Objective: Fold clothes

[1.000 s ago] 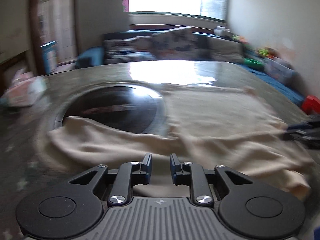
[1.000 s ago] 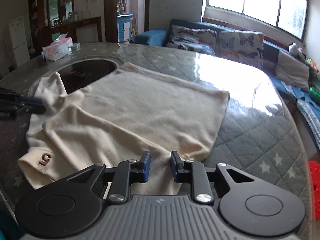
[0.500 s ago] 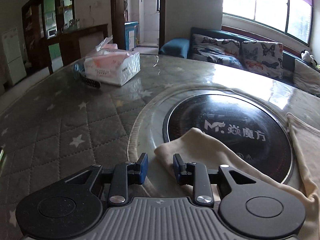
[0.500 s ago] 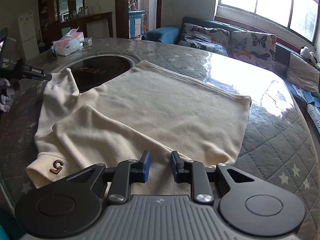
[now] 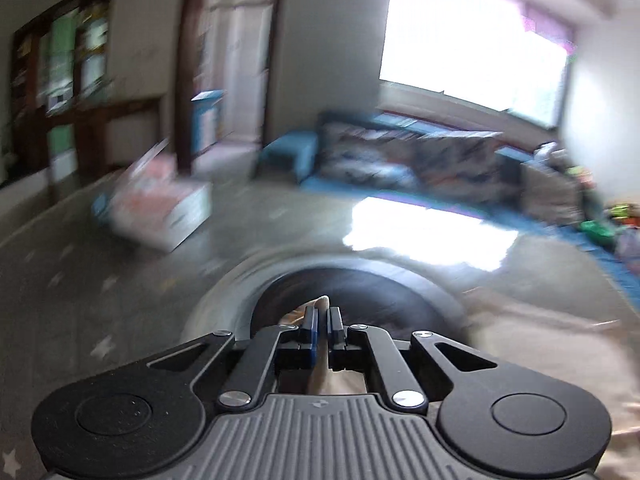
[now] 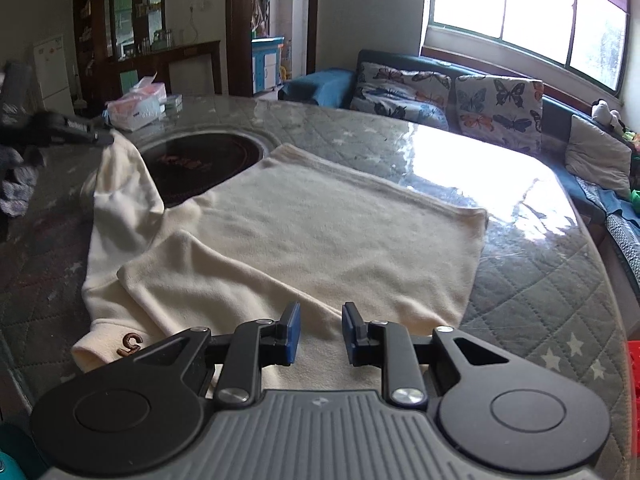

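Note:
A cream sweater (image 6: pixel 320 224) lies spread on the quilted table, one sleeve folded across its near side with a brown "5" on the cuff (image 6: pixel 130 343). My left gripper (image 5: pixel 322 322) is shut on the other sleeve's end (image 5: pixel 320 303) and holds it raised above the dark round hob; from the right wrist view it shows at the far left (image 6: pixel 102 136) with the sleeve (image 6: pixel 124 184) hanging from it. My right gripper (image 6: pixel 318 334) is open and empty, just above the sweater's near edge.
A dark round hob (image 6: pixel 200 164) is set into the table under the raised sleeve. A tissue pack (image 6: pixel 136 106) stands at the table's far left. A sofa with butterfly cushions (image 6: pixel 448 92) lies beyond the table. The left wrist view is motion-blurred.
My left gripper has closed on the sleeve end and lifted it off the table. My right gripper has stayed open over the near edge.

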Demonstrator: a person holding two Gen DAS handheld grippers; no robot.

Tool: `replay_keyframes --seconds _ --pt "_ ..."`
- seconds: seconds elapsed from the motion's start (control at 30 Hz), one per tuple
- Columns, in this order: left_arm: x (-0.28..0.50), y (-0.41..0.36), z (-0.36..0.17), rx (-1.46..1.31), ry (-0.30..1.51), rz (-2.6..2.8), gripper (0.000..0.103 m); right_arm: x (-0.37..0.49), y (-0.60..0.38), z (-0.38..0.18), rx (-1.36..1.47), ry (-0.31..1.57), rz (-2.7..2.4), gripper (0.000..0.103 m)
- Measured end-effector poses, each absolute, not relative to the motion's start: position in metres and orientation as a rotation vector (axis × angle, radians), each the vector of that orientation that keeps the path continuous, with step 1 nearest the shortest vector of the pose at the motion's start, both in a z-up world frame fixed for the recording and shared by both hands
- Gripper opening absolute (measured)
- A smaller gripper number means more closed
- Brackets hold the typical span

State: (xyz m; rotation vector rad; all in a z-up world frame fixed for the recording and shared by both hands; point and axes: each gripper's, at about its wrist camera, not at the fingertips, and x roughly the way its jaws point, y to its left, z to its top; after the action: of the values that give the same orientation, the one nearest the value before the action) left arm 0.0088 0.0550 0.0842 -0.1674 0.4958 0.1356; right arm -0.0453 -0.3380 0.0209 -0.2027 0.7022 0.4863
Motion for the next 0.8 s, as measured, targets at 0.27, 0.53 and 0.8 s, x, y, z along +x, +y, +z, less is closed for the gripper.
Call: replay_keyframes --seconds 0.27,0.53,0.8 --pt "-0.035 -0.06 0.138 -0.108 0.358 -0.223 0.005 -0.061 -0.364 0.031 -0.15 0.659 0.448 0.022" --pt "-0.046 -0.153 0.093 -0.004 0.462 -0.473 0.005 -0.074 -0.4 0.032 -0.074 0.648 0.385 0.022" --pt "-0.054 -0.156 0.057 0.06 0.599 -0.571 0.016 -0.074 -0.405 0.032 -0.056 0.652 0.379 0.022"
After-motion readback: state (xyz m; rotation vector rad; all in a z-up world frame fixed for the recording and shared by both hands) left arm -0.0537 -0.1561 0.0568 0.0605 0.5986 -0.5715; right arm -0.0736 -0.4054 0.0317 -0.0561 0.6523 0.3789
